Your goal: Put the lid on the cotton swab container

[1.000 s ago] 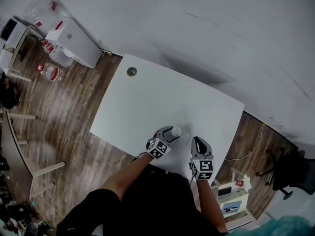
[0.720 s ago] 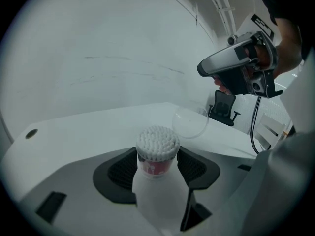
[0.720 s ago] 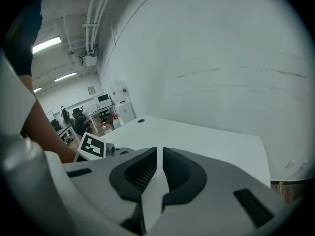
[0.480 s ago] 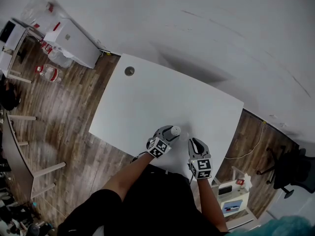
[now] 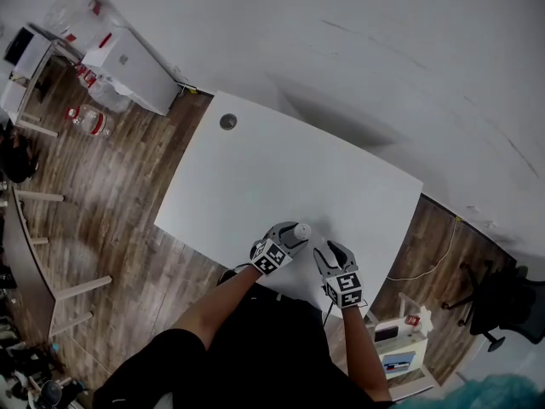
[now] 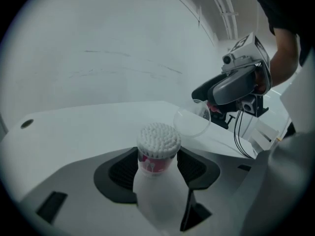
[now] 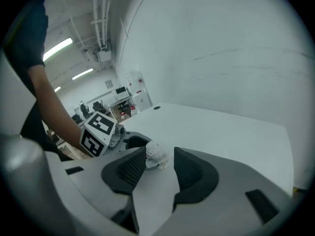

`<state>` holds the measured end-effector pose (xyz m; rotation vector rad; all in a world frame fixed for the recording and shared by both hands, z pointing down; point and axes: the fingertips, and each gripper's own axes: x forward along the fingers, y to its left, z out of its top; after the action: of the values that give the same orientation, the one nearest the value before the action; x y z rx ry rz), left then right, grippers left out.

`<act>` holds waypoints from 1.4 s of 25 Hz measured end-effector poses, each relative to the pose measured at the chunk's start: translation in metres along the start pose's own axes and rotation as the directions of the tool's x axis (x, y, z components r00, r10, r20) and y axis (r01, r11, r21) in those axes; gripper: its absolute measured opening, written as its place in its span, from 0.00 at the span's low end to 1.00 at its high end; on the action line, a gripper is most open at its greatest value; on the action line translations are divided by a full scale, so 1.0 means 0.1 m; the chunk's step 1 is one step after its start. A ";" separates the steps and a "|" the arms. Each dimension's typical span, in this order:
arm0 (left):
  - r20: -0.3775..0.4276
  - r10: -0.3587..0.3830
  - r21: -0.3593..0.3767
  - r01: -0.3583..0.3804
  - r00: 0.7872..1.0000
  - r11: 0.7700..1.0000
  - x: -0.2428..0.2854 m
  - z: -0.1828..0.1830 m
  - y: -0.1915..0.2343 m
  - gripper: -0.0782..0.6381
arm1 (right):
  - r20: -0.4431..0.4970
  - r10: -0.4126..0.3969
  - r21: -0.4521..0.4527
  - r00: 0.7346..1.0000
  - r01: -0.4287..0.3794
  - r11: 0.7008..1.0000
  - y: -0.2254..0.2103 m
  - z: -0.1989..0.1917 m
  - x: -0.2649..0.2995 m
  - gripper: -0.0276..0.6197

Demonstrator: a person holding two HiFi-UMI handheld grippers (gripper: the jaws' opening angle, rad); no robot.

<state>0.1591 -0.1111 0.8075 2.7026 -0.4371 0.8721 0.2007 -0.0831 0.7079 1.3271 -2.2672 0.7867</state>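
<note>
While the cotton swab container (image 6: 157,149) is clamped in the left claw (image 6: 158,171) at the near edge of the table (image 5: 281,177), the right claw (image 7: 160,167) is opening, the clear lid (image 6: 193,122) seen at its tips.

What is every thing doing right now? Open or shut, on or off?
left gripper: shut on the cotton swab container.
right gripper: jaws opening, pads pressing on nothing.
cotton swab container: upright, uncovered, swabs showing.
lid: off the container, tilted, near the right gripper's tips.
</note>
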 end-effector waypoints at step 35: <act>-0.047 -0.007 0.018 0.008 0.999 1.000 0.00 -0.11 -0.08 0.46 | 0.012 0.087 -0.069 0.996 -0.086 0.994 0.15 0.15 0.24 0.31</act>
<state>0.1561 -0.1003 0.8151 2.6926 -0.4110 0.9403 0.1749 -0.1030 0.7065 1.2146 -2.3551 0.7230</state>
